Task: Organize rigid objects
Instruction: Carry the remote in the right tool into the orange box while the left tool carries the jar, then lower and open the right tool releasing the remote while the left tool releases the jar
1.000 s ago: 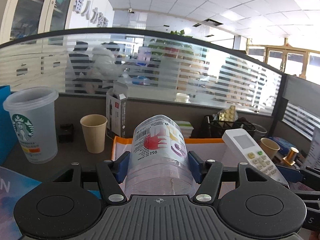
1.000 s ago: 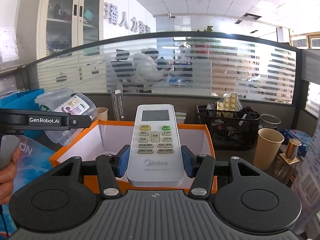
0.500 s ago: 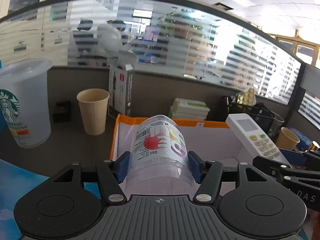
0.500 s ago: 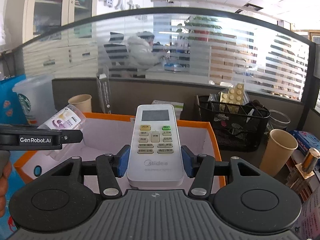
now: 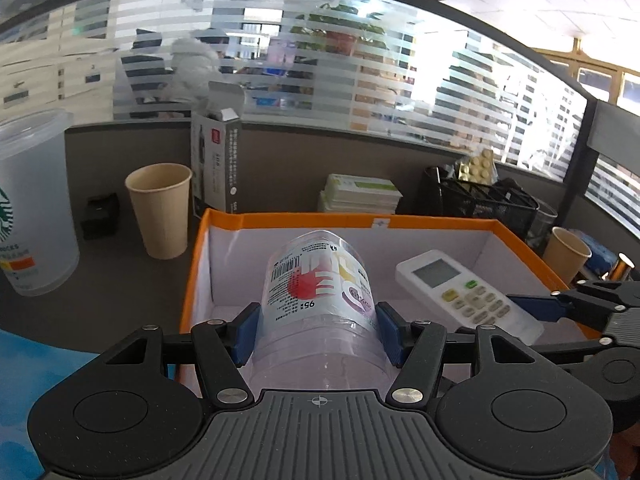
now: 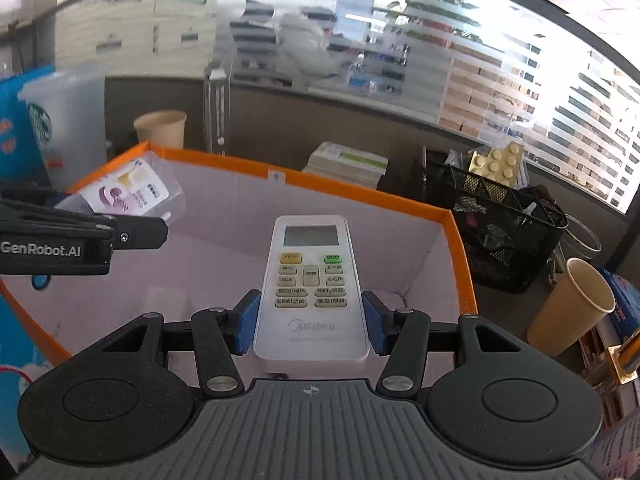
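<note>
My left gripper [image 5: 318, 330] is shut on a clear plastic jar [image 5: 318, 292] with a red, yellow and purple label, held over the left part of an orange-rimmed box [image 5: 340, 222] with a white inside. My right gripper [image 6: 310, 322] is shut on a white Midea remote control [image 6: 311, 288], held over the right part of the same box [image 6: 360, 190]. The remote [image 5: 464, 292] and the right gripper's blue pad show at the right of the left wrist view. The jar [image 6: 132, 194] and the left gripper's arm show at the left of the right wrist view.
Left of the box stand a paper cup [image 5: 160, 210], a large Starbucks cup [image 5: 34, 204] and an open carton [image 5: 216, 164]. Behind it lies a stack of booklets [image 5: 362, 198]. To the right are a black mesh basket [image 6: 504, 236] and another paper cup [image 6: 572, 306].
Both grippers have moved forward and tilted down over the box, still holding the jar and the remote. The box's inside now fills more of both views.
</note>
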Available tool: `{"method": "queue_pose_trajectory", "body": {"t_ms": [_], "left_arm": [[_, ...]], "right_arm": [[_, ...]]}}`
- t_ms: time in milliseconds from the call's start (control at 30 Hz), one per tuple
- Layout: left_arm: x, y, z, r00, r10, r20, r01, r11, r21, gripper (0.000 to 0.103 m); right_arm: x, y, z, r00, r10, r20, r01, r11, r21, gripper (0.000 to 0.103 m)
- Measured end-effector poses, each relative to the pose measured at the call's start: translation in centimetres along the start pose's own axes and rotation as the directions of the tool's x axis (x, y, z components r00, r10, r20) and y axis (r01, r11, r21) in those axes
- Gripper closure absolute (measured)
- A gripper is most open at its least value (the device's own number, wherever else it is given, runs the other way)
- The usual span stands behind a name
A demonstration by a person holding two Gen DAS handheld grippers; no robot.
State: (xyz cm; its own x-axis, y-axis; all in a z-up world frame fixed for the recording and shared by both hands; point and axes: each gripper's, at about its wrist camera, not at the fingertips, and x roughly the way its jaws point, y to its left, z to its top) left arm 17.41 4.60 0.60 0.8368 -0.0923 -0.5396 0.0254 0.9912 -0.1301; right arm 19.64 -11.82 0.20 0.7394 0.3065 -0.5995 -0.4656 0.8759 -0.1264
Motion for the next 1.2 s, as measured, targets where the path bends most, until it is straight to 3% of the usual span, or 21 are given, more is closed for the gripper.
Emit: {"method": "queue_pose_trajectory", "body": {"t_ms": [700,933,1200], "left_arm": [[0.8,-1.3,0.3,0.995,0.062,-0.081,-0.056,0.995,0.085,0.043],[0.5,-1.5,0.4,0.996,0.028,-0.084,-0.021,0.997,0.080,0.043],[1.1,-1.9,0.1,0.995,0.062,-0.084,-0.052,0.991,0.121,0.043]], "right_arm": [[1.5,0.2,-0.3,0.997,-0.001,-0.080,0.000,1.000,-0.017,0.053],[1.8,-0.7,-0.6,0.995,0.004,-0.099,0.000,0.999,0.037,0.053],[2.4,-1.5,-0.8,0.990,0.041,-0.136,-0.027,0.995,0.100,0.053]]}}
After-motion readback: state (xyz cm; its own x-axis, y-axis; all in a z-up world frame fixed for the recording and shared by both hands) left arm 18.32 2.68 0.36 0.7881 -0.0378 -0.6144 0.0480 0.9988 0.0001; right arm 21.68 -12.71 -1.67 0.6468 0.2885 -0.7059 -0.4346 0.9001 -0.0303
